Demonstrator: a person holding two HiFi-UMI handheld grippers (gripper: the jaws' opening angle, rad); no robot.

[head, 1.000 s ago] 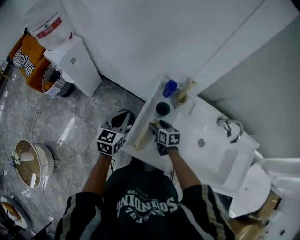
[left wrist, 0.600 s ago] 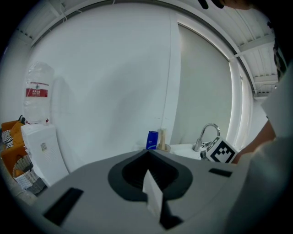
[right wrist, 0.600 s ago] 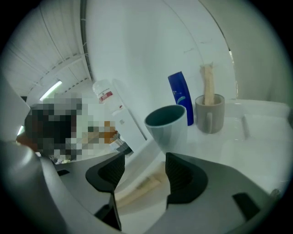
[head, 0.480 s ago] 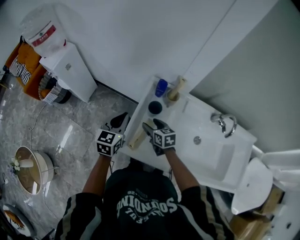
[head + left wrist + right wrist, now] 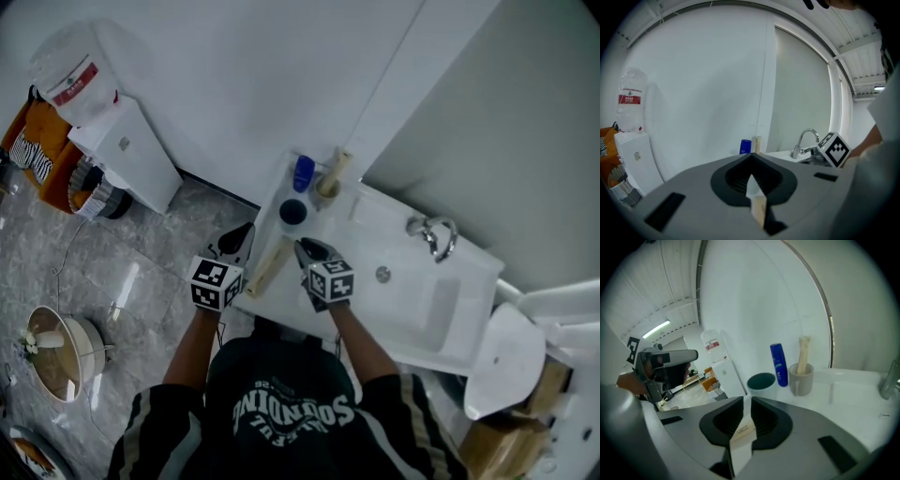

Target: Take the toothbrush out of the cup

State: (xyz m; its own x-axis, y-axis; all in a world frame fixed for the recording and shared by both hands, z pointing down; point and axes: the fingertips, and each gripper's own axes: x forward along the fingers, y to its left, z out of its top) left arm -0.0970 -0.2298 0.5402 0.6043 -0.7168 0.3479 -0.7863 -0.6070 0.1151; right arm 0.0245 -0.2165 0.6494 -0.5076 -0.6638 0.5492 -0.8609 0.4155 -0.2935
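Hovering above the worktop (image 5: pixel 356 239), my right gripper (image 5: pixel 747 399) has just been closing, a slit left, empty; left gripper (image 5: pixel 751 159) clenched. Teal cup (image 5: pixel 761 380) ahead, sink (image 5: pixel 427 305) right, grey floor (image 5: pixel 122 272) left.

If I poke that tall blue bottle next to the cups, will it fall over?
Probably, if you poke high up: the blue bottle is tall and thin, standing on a small bottom. It looks like smooth plastic, so likely light and a bit slippery. The grey cup stands close beside it, so it might bump that.
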